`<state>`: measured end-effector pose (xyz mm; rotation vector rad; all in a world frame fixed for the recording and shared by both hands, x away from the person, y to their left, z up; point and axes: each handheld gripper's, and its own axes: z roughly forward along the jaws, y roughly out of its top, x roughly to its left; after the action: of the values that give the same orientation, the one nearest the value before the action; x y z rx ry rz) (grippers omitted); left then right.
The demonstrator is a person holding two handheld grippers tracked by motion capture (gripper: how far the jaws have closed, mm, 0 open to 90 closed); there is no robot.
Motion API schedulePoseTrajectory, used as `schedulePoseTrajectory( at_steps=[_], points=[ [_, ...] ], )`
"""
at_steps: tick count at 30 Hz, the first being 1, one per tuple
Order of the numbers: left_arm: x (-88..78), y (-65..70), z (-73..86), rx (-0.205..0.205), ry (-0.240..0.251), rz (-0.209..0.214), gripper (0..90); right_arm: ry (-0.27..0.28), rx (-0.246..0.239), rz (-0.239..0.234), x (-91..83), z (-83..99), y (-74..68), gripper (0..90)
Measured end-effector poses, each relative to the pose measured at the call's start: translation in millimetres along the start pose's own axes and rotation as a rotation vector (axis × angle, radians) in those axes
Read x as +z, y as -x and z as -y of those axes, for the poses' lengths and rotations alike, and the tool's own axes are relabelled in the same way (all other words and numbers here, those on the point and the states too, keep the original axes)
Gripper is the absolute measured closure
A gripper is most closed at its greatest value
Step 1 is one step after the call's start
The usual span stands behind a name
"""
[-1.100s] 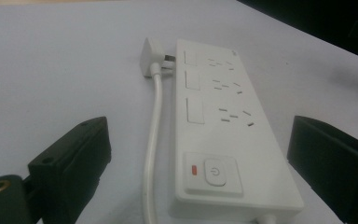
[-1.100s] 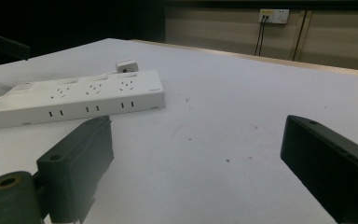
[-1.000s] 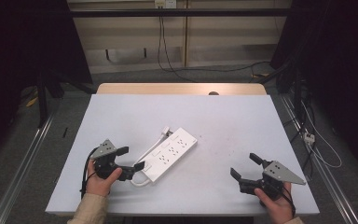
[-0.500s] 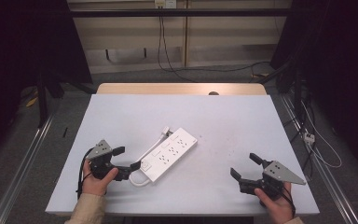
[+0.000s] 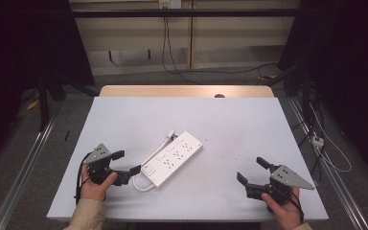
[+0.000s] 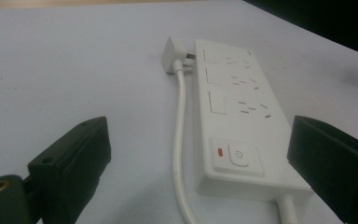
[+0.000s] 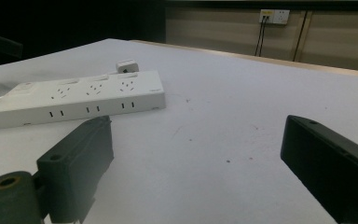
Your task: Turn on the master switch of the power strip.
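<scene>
A white power strip [image 5: 173, 158] lies flat near the middle of the pale tabletop [image 5: 249, 124], a little toward the near edge and the left side, set at a slant so that its switch end points to the near-left corner and its other end to the far-right. It is a long, flat, rectangular block with three groups of socket holes along its top, and beside each group sits a blank white rectangular panel. At the near end a square white power button [image 6: 239, 154] sits in a recessed panel, with a small red mark [image 6: 220, 152] just beside it. Its white cord [image 6: 182, 135] leaves the switch end, loops back and runs along the strip's side to a white plug [image 6: 174, 55] resting on the table against the far end. In the right gripper view the strip's long side shows pairs of small slots. The left gripper [image 5: 126, 162], held in the person's left hand [image 5: 95, 186] near the near-left corner, has its jaws spread wide, one on each side of the strip's switch end without touching it. The right gripper [image 5: 254, 171], held in the right hand [image 5: 283, 213] at the near-right corner, also has its jaws spread apart with nothing between them, well apart from the strip.
</scene>
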<state>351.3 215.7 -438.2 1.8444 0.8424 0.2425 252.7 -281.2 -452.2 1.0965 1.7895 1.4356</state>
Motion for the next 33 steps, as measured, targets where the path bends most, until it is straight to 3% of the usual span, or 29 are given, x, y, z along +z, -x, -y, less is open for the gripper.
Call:
schedulePoseTrajectory(
  at_steps=[33],
  points=[
    [-16.5,-11.8,6.0,-0.009,0.003,-0.028,5.9,0.004,0.0,0.004,-1.2,-1.1,1.0,8.6]
  ],
)
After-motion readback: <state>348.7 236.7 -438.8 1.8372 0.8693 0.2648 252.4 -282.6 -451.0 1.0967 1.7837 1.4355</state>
